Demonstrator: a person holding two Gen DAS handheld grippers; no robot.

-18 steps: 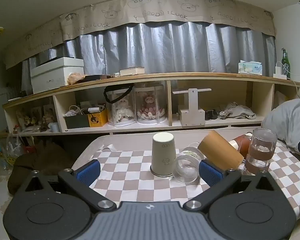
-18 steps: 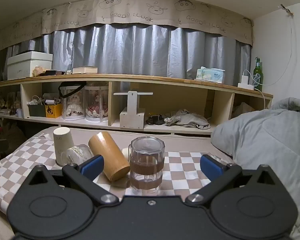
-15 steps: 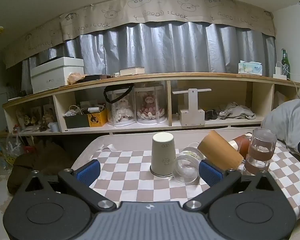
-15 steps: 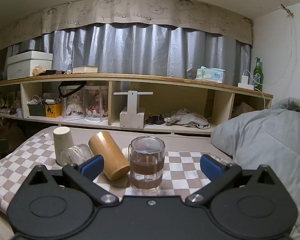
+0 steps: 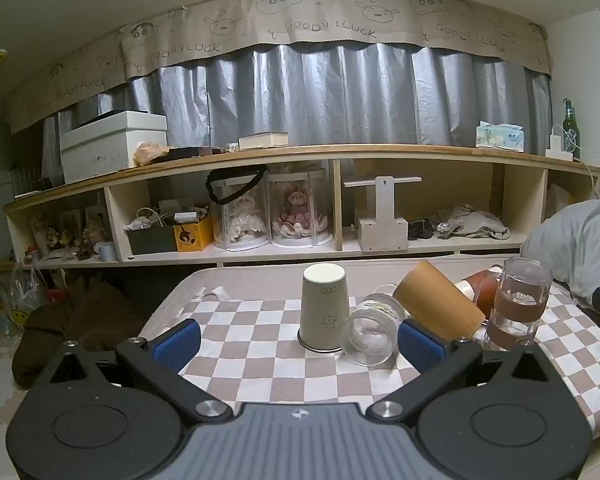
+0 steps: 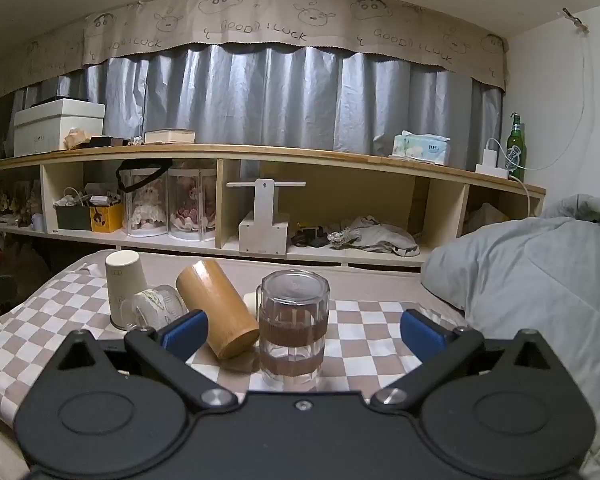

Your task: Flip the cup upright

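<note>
A brown-and-white checked cloth (image 5: 260,364) is spread over the table, w/ four cups grouped on it: a glass mug with a brown band (image 6: 293,328), inverted; a tan bamboo tumbler (image 6: 217,313) tipped and leaning; a white paper cup (image 5: 324,306) mouth-down; a clear ribbed glass (image 5: 372,330) on its side, touching it. Both claws are released and nothing is held – left gripper (image 5: 298,340) faces the paper cup, right gripper (image 6: 303,330) frames the mug. Step judged: approach, no flip begun. Next – a cup's wall is to be closed on, lifted, rotated

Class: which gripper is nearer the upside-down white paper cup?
Left. The left gripper faces the white paper cup head-on; from the right gripper, the cup sits far left beyond other cups.
</note>
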